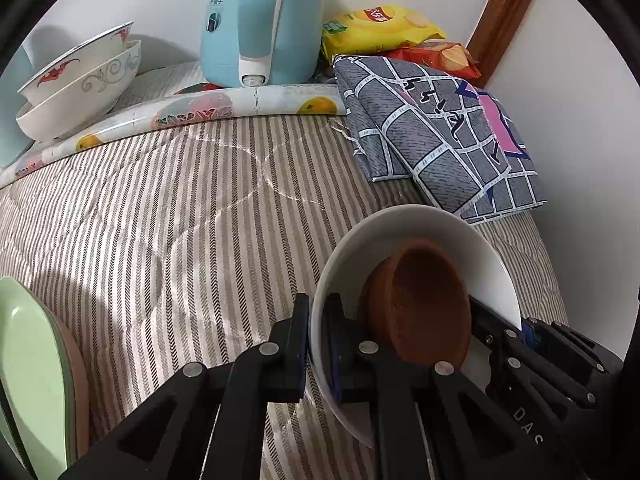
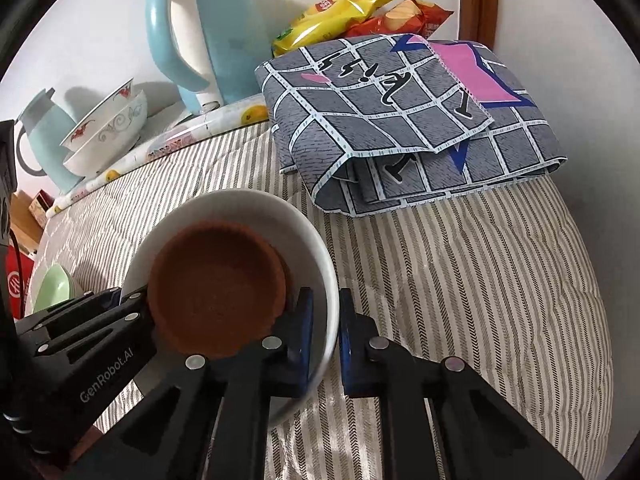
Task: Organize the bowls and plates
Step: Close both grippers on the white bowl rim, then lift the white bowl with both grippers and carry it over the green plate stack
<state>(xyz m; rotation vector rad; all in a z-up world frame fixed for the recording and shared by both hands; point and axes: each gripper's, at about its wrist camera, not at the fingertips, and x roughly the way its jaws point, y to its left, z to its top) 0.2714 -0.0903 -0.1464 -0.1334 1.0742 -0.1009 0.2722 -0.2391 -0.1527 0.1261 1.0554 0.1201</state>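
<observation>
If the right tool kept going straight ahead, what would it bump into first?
Probably the striped blanket, since the right tool points down at it while shut on the white bowl. Farther along lies the folded grey cloth; depth is unclear.

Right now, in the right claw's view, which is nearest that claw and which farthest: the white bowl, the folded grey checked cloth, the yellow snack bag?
1. White bowl, pinched at its rim by the right claw.
2. Folded grey checked cloth, farther back, right.
3. Yellow snack bag, by the wall.

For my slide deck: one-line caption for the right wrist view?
Both tongs clamp opposite rims of a white bowl holding a brown dish over the striped quilt.
</observation>
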